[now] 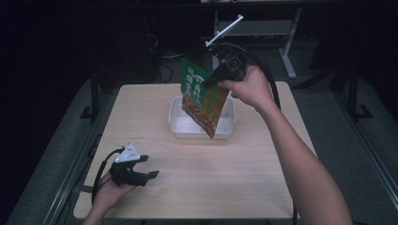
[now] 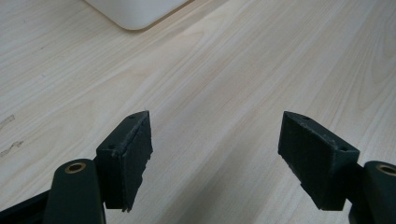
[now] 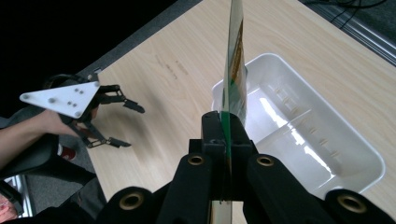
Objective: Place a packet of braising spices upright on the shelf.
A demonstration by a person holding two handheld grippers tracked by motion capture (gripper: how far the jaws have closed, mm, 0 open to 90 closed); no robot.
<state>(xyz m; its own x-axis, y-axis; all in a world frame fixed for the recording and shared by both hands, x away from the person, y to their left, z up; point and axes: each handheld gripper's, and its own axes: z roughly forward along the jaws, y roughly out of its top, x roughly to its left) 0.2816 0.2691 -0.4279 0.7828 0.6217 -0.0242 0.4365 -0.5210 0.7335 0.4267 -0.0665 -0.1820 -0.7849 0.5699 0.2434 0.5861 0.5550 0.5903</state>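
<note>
At the near left corner of the table (image 1: 197,187), the left gripper (image 1: 149,168) rests low with jaws spread wide and nothing between them. Farther back, the right gripper (image 1: 205,84) is clamped on the upper edge of a green food pouch (image 1: 202,96), hanging tilted above the white tray (image 1: 176,123).

Black grippers (image 1: 141,174), brass-ringed screw holes, grey triangular plate (image 1: 129,153).

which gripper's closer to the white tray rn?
Right. The right gripper hangs just above the white tray, jaws shut on the green pouch dangling over it. The left gripper sits open near the table's front-left corner, well apart from the tray.
</note>
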